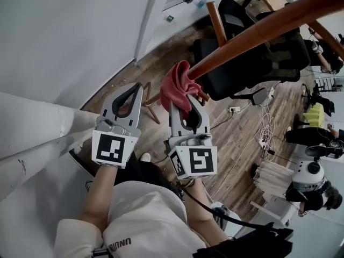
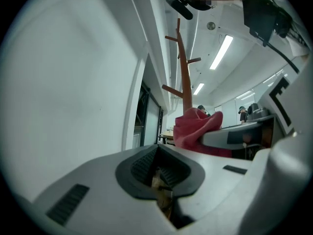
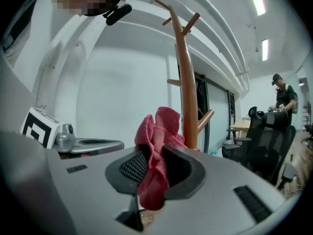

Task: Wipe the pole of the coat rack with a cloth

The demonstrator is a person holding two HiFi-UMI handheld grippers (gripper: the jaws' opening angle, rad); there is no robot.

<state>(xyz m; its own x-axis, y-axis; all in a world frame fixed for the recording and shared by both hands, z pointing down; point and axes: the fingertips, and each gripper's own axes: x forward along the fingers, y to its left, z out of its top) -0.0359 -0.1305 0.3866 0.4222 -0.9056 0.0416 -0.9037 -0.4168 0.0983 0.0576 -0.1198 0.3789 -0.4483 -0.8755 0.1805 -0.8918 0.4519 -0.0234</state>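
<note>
The brown wooden pole [image 1: 258, 34] of the coat rack slants from the upper right of the head view down to the middle. A red cloth [image 1: 177, 85] is bunched against it there. My right gripper [image 1: 189, 104] is shut on that cloth; in the right gripper view the cloth [image 3: 156, 146] fills the jaws, with the pole [image 3: 187, 82] rising just behind it. My left gripper [image 1: 138, 87] hangs a short way left of the cloth, shut and holding nothing. From the left gripper view the pole [image 2: 185, 77] and cloth [image 2: 195, 126] lie ahead to the right.
A white wall [image 1: 64, 36] stands close on the left. Black office chairs [image 1: 252, 63] crowd behind the pole. The rack's wooden feet [image 1: 151, 109] spread on the plank floor. Cables and a power strip [image 1: 263, 141] lie at right, near seated people.
</note>
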